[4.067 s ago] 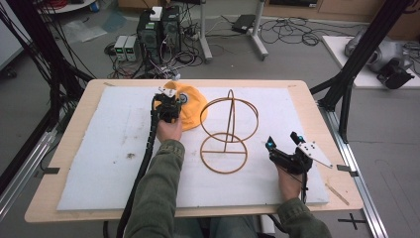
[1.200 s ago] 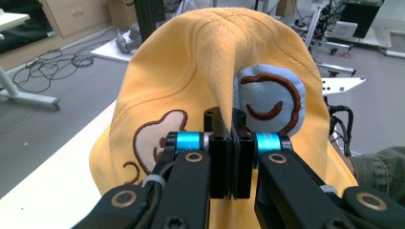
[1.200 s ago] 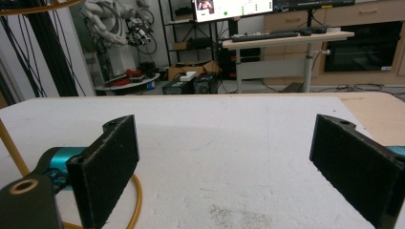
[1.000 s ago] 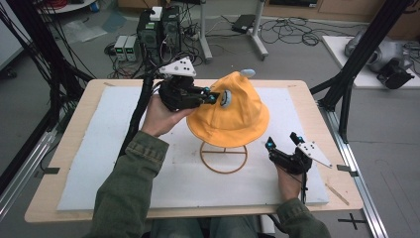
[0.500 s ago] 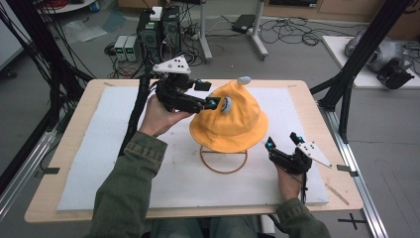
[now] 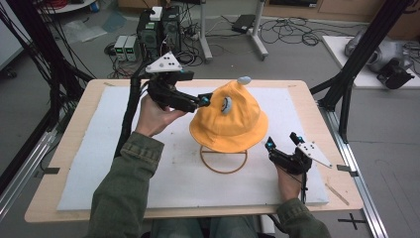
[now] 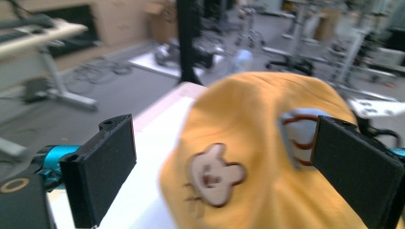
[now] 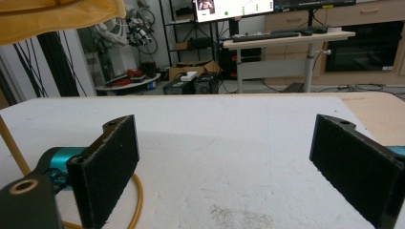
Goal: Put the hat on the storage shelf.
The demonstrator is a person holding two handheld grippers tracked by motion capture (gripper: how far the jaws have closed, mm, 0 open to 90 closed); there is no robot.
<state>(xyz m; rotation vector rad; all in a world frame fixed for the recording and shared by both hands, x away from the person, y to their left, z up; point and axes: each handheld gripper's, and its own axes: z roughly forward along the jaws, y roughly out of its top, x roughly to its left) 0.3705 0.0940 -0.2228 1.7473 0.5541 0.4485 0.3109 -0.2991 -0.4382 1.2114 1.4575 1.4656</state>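
Observation:
An orange bucket hat (image 6: 229,121) with a small cartoon patch sits on top of a thin wire stand, whose base ring (image 6: 224,159) lies on the white board. My left gripper (image 6: 202,100) is at the hat's left side, level with the crown, and is open. In the left gripper view the hat (image 7: 267,157) lies just beyond the spread jaws of my left gripper (image 7: 224,143). My right gripper (image 6: 282,141) rests open on the board, right of the stand. In the right gripper view, my right gripper (image 8: 224,143) holds nothing, with the ring (image 8: 138,200) and hat brim (image 8: 52,14) to its left.
A white foam board (image 6: 124,163) covers the wooden table (image 6: 44,203). Black frame posts (image 6: 346,84) rise at the table's right and left. Computers and cables (image 6: 158,29) lie on the floor beyond the far edge.
The hat, flat on the board four seconds ago, was carried over the stand and now sits lower on it. My left gripper has drawn back slightly to the left. The right gripper stayed still.

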